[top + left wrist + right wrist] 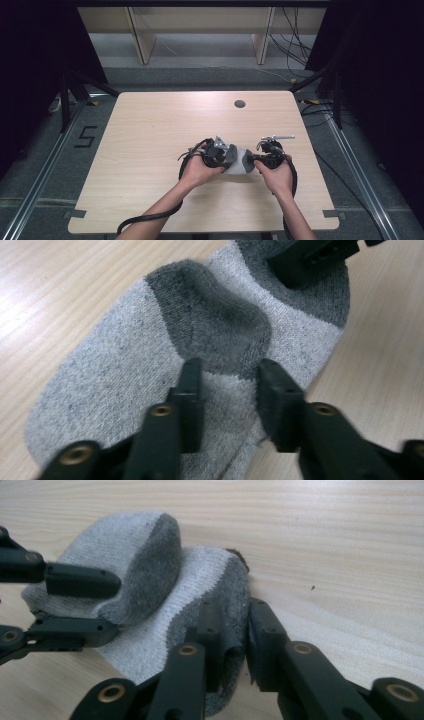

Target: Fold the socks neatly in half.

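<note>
A grey sock [241, 164] with a dark heel and a dark cuff lies on the wooden table [150, 130], between my two hands. My left gripper [231, 159] pinches the dark heel bulge [220, 325]. In the left gripper view the heel fabric stands up between the jaws of the left gripper [227, 377]. My right gripper [255, 160] is shut on the dark cuff edge, and the right gripper view shows the fold squeezed between its jaws [232, 622]. Across the sock [200, 580], the left gripper [116, 606] holds its own fold of the sock.
A round cable hole [239, 104] sits near the table's far edge. Bare wood stretches to the left and behind the sock. Beyond the table are wooden frame legs [142, 45] and loose cables [295, 50] on the floor. Dark curtains flank both sides.
</note>
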